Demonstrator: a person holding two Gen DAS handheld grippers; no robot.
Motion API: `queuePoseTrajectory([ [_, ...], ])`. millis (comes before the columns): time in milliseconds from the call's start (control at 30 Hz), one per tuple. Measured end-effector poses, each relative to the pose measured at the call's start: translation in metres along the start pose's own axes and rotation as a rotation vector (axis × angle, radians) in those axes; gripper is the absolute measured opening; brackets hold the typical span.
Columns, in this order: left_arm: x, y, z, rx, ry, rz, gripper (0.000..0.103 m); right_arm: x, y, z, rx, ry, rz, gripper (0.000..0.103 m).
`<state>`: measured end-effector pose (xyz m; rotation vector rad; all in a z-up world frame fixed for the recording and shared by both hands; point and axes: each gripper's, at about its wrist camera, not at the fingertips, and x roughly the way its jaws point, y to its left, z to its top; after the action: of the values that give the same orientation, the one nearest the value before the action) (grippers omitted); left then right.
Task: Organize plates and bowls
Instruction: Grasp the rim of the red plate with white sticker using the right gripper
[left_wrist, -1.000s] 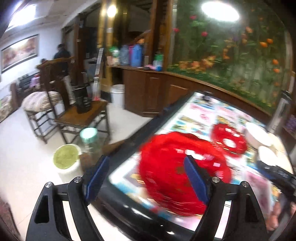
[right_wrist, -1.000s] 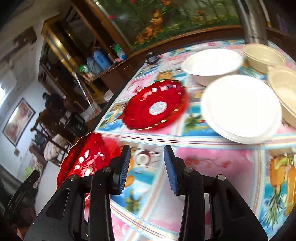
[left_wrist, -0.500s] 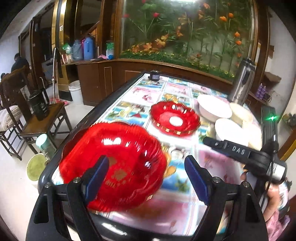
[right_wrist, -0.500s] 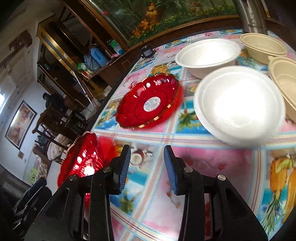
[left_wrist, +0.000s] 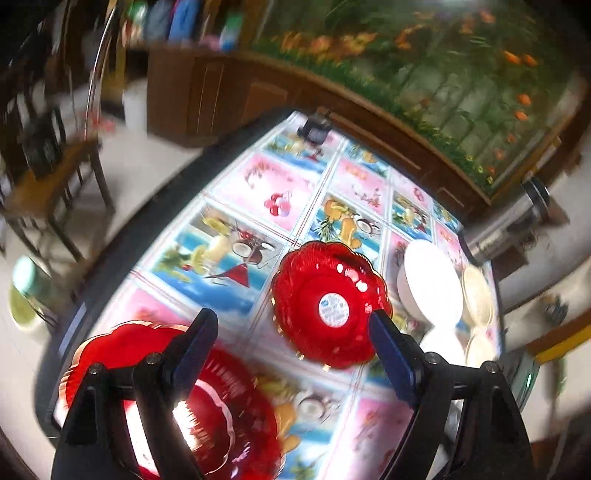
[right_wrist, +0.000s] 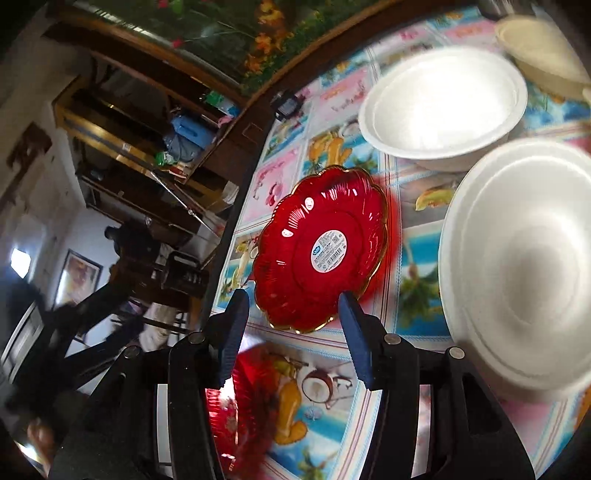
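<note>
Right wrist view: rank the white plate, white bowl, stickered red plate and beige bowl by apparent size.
1. white plate, nearest, so inflated
2. white bowl and stickered red plate, about alike
3. beige bowl, cropped at the edge

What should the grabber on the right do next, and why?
Probably ease forward and down to the edge of the red plate with the sticker. The right gripper is open, empty, and that plate lies just beyond its fingertips.

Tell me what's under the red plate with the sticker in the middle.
The stickered red plate lies on the picture-printed tablecloth; fruit and drink panels show all around its rim. Whatever is printed directly beneath it is covered. Nothing else appears stacked under it.
</note>
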<state>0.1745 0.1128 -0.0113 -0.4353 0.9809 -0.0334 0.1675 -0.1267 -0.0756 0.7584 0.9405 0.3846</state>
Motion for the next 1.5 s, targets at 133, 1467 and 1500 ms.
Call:
queuePoseTrajectory([
  [133,0.034,0.004,0.016,-0.062,0.076,0.001,0.084,0.004,-0.007,0.002,0.026,0.016,0.007,0.051],
  [1467,0.129,-0.002,0.028,0.021,0.304,-0.014,0.079,0.044,-0.04,0.026,0.191,0.074,-0.072,0.04],
  [1500,0.129,-0.003,0.027,0.036,0.303,-0.009,0.078,0.045,-0.042,0.026,0.198,0.077,-0.077,0.034],
])
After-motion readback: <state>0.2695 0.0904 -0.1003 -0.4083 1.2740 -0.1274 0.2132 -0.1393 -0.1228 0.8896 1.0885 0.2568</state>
